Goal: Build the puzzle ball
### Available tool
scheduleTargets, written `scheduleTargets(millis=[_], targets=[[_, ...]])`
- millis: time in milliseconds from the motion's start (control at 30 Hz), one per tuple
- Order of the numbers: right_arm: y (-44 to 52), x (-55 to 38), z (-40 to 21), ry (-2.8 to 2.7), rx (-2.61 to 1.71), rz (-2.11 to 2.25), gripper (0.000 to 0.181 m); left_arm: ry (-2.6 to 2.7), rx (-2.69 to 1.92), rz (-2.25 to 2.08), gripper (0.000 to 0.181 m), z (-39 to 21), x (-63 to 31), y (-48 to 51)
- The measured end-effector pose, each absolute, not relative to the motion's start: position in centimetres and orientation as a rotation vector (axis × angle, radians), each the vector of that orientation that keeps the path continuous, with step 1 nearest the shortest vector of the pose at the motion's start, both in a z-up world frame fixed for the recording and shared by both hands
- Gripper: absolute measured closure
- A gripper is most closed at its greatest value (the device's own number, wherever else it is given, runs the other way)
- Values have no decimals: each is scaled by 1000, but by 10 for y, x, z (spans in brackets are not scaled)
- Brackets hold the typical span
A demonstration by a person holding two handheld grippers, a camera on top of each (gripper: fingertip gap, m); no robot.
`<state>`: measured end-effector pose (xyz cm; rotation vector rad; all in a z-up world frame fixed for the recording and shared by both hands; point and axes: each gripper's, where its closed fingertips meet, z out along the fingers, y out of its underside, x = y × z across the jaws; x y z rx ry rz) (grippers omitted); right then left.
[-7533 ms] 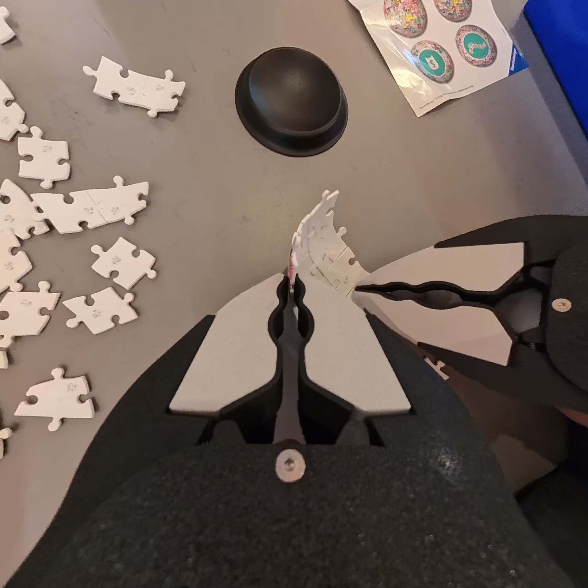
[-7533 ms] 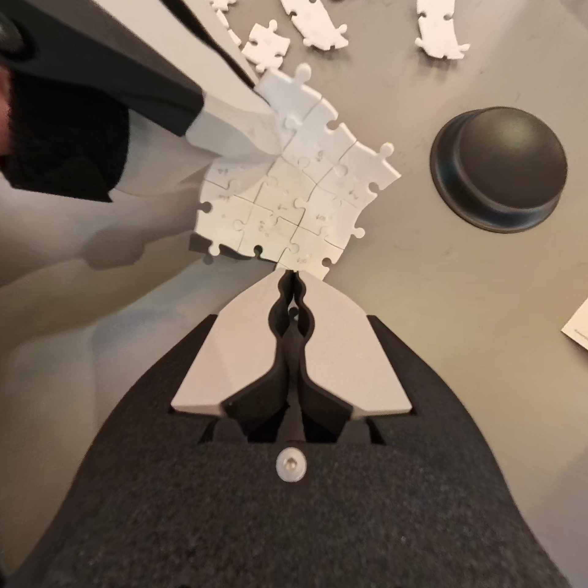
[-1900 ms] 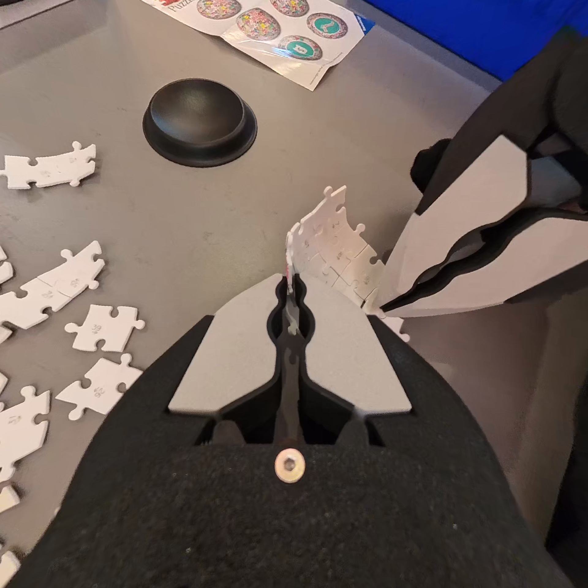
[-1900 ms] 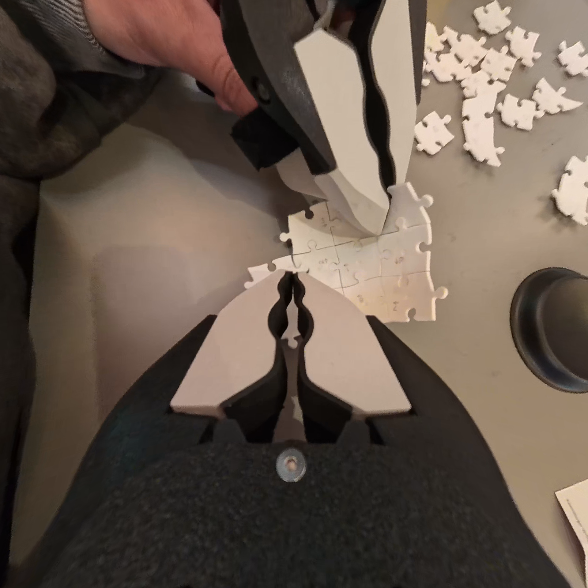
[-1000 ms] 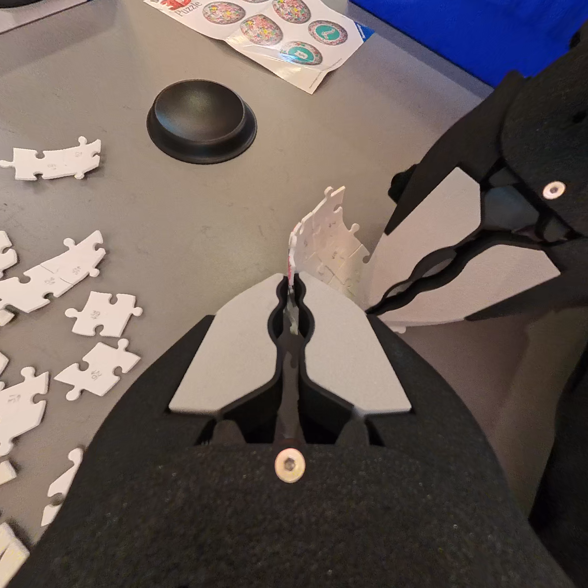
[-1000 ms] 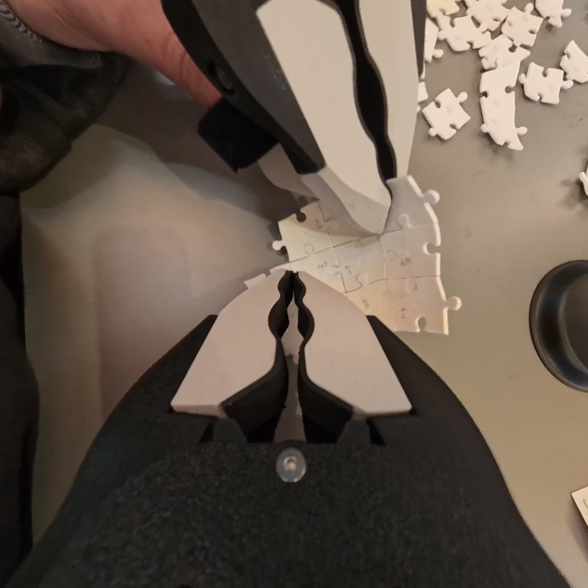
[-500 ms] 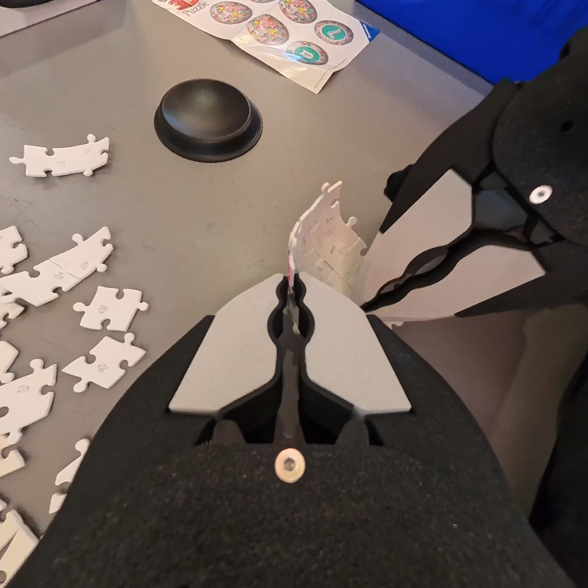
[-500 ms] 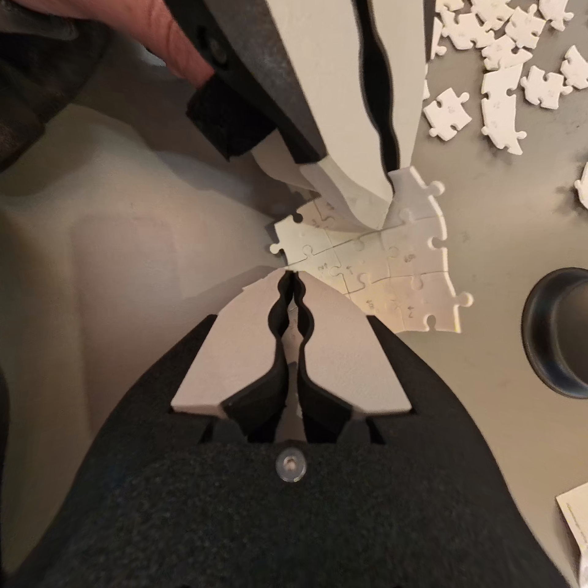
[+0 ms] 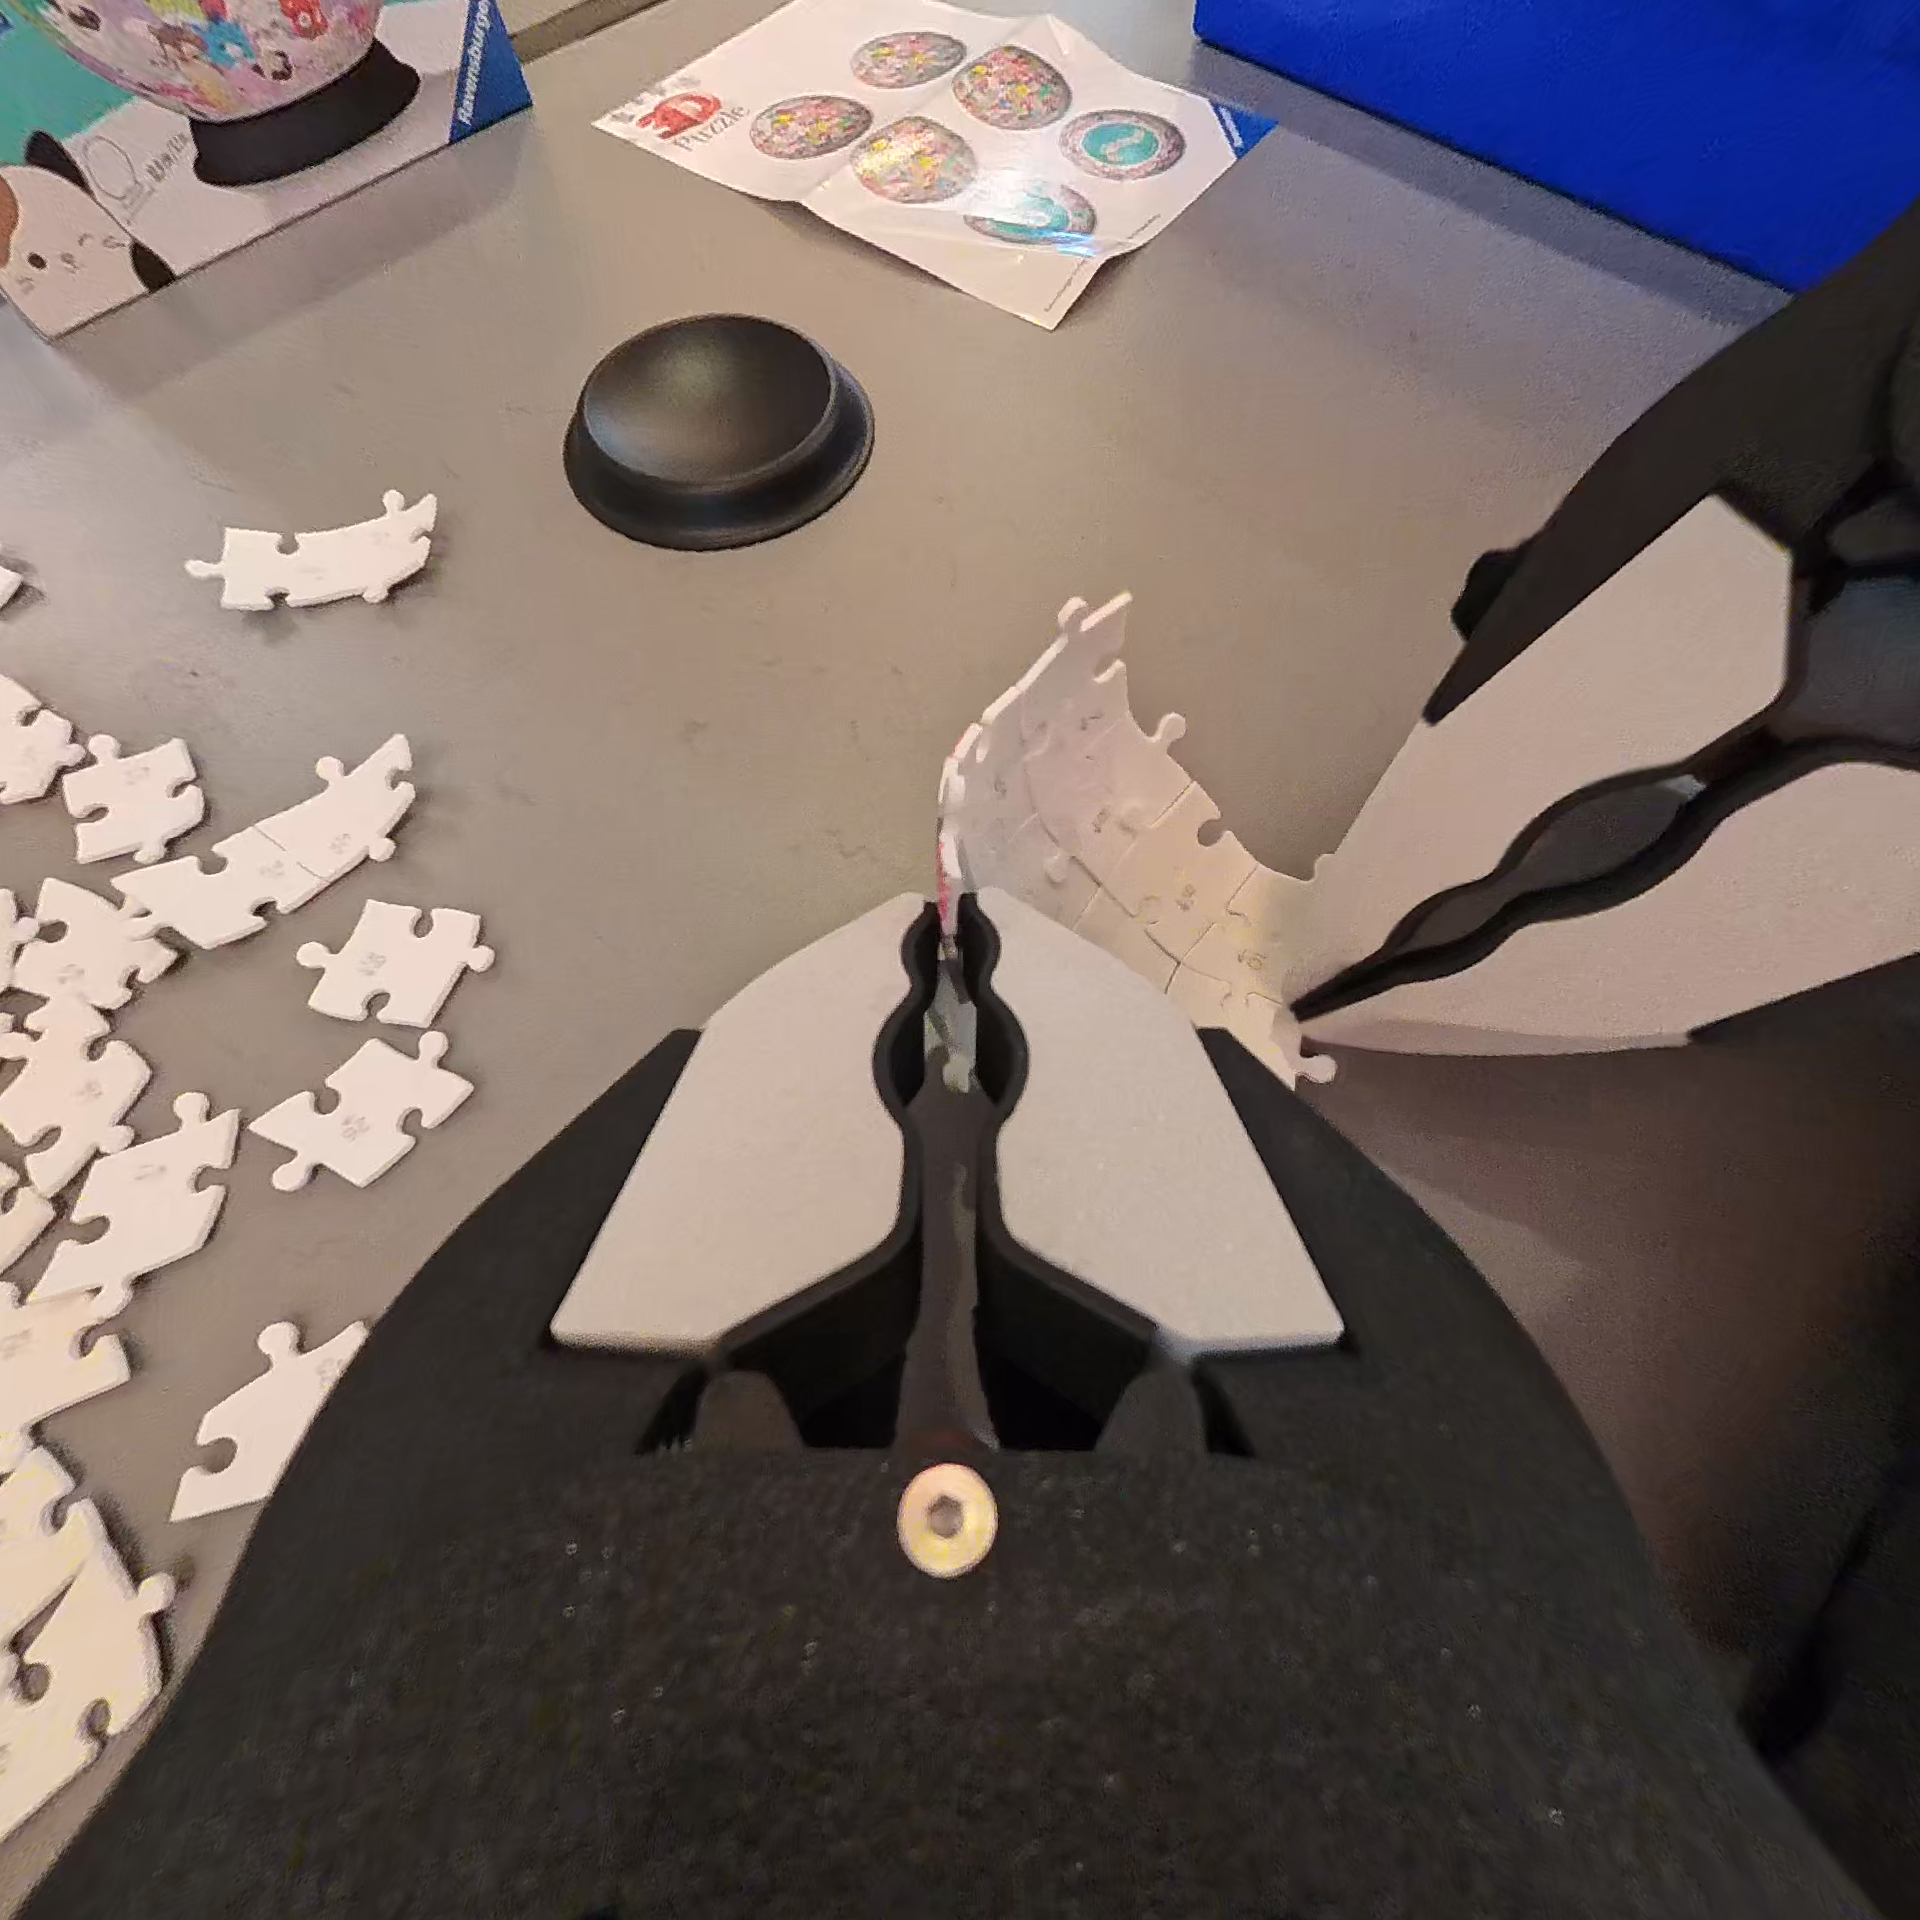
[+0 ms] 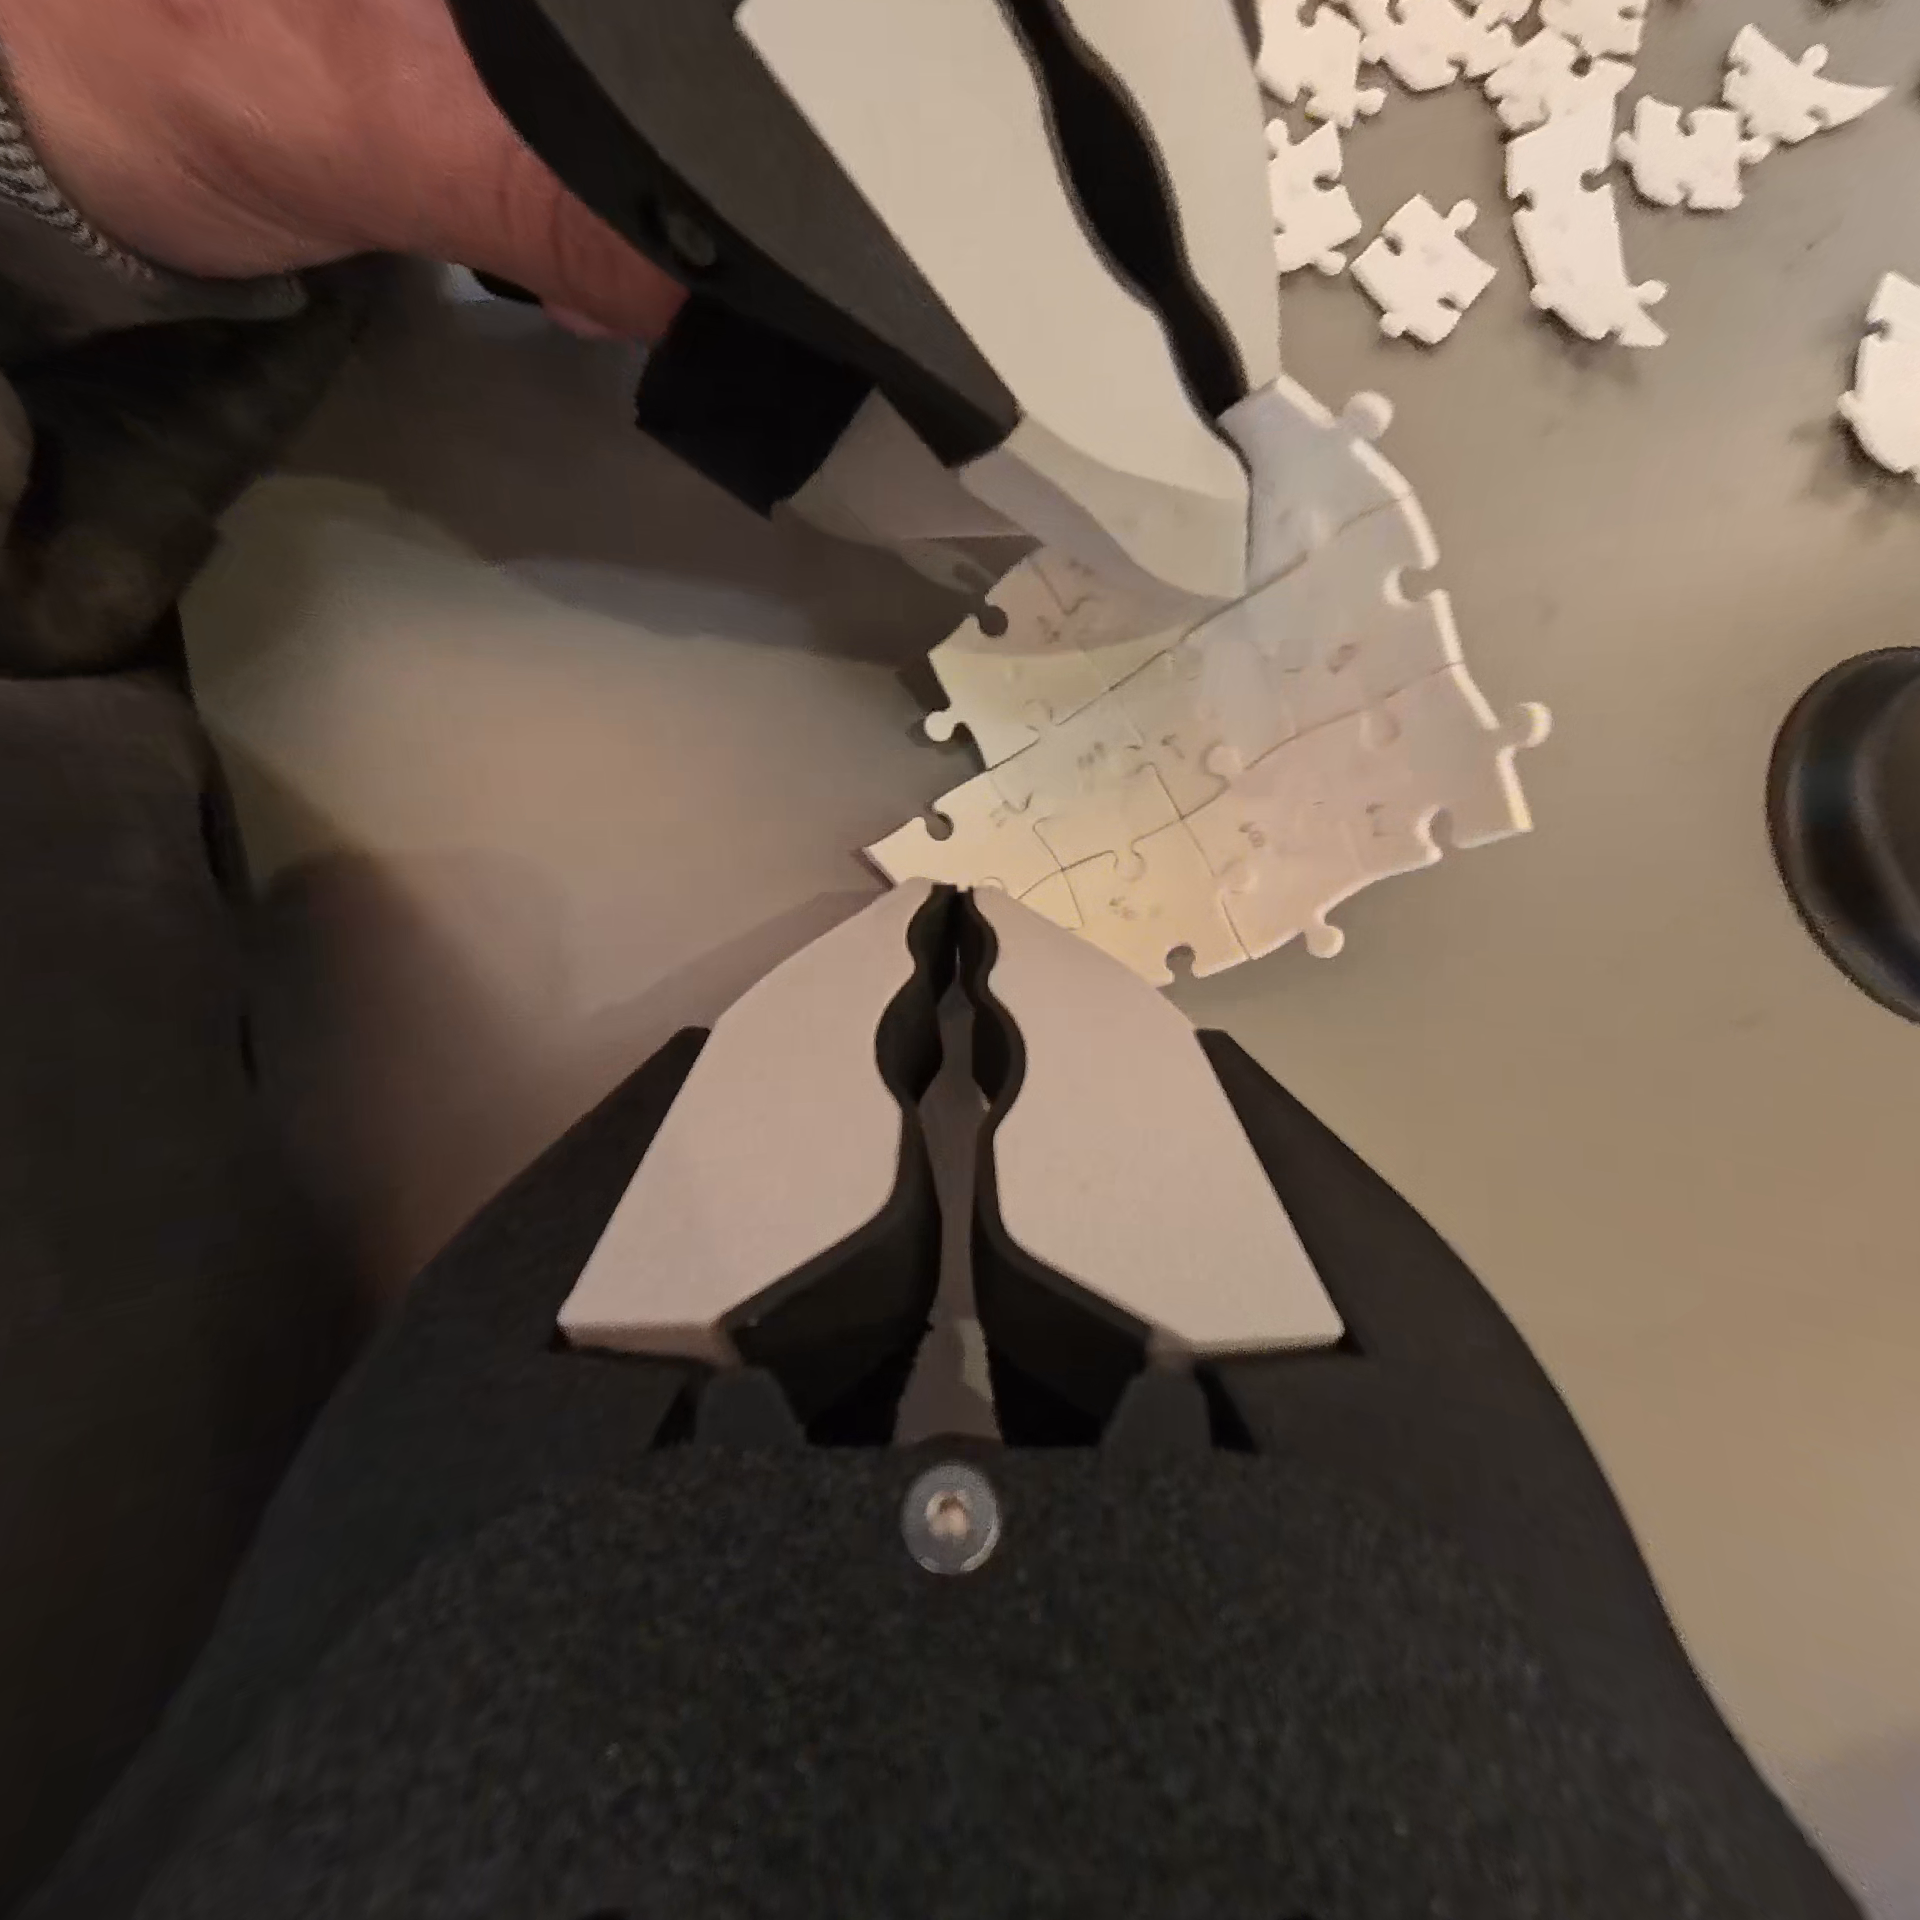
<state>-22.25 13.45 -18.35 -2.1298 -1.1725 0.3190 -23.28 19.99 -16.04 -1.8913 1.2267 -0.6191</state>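
A curved white puzzle section of several joined pieces is held above the grey table. My left gripper is shut on its left edge, and the section stands up from the tips. My right gripper comes in from the right, shut on the section's lower right corner. In the right wrist view the section lies face-on. My right gripper pinches its near corner and my left gripper pinches its far edge. Loose white pieces lie to the left.
A black round stand sits behind the section; it also shows in the right wrist view. A printed leaflet and the puzzle box lie at the back, beside a blue surface. A hand holds the left gripper. My right fingertips sit around 7 cm from my left ones.
Both grippers stay shut on the section. The section has turned, showing more of its inner face to the left view. The right gripper has swung outward to the right, at the lower corner.
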Motion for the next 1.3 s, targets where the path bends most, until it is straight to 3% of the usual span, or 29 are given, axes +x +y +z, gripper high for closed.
scheduleTargets(millis=[567, 800, 1300], targets=[[143, -219, -194, -1219, -2152, 211, 181, 1185, -1837, -533, 178, -151, -238, 197], [139, -204, -170, -1120, -2097, 345, 181, 1176, -1858, -537, 178, -154, -236, 198], [139, -230, -194, -1228, -2098, 297, 181, 1143, -1900, -614, 178, -157, -235, 200]])
